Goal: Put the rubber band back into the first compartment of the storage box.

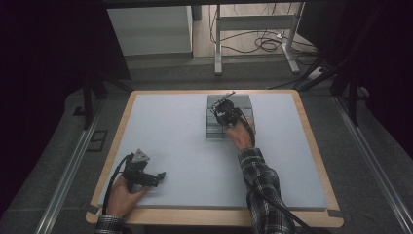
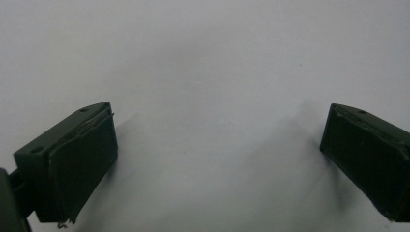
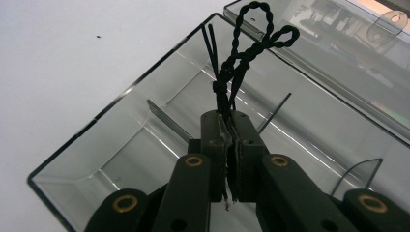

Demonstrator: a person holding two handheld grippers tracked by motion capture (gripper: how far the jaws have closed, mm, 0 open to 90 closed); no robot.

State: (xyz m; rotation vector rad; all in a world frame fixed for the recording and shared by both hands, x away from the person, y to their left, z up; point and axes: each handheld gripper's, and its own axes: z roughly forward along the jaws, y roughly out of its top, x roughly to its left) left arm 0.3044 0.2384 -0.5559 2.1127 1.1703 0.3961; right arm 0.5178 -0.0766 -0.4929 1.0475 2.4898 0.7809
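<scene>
Seen from above: a pale grey mat [image 1: 195,146] on a light wooden table [image 1: 311,146], filling the middle of the frame. At lower left, the left hand [image 1: 121,197] resting on the mat, holding the black left gripper [image 1: 160,176] low near the mat's front edge, jaws pointing toward the right of the frame. In the left gripper view, two black padded jaws spread wide apart at the lower corners, nothing between them, bare pale mat beyond. At upper centre of the high view, a clear plastic compartment box [image 1: 214,127] sitting on the mat, lid swung open at its far side. Above the box, the right gripper [image 1: 225,105], held by the right hand [image 1: 241,136] at the end of a plaid sleeve [image 1: 263,185] reaching up from the bottom edge. In the right gripper view, jaws pressed tightly together at centre, pinching a black twisted cord [image 3: 241,63] with two small loops at its top, standing upright over the box's divided compartments [image 3: 145,145]; open lid [image 3: 348,43] at upper right.
</scene>
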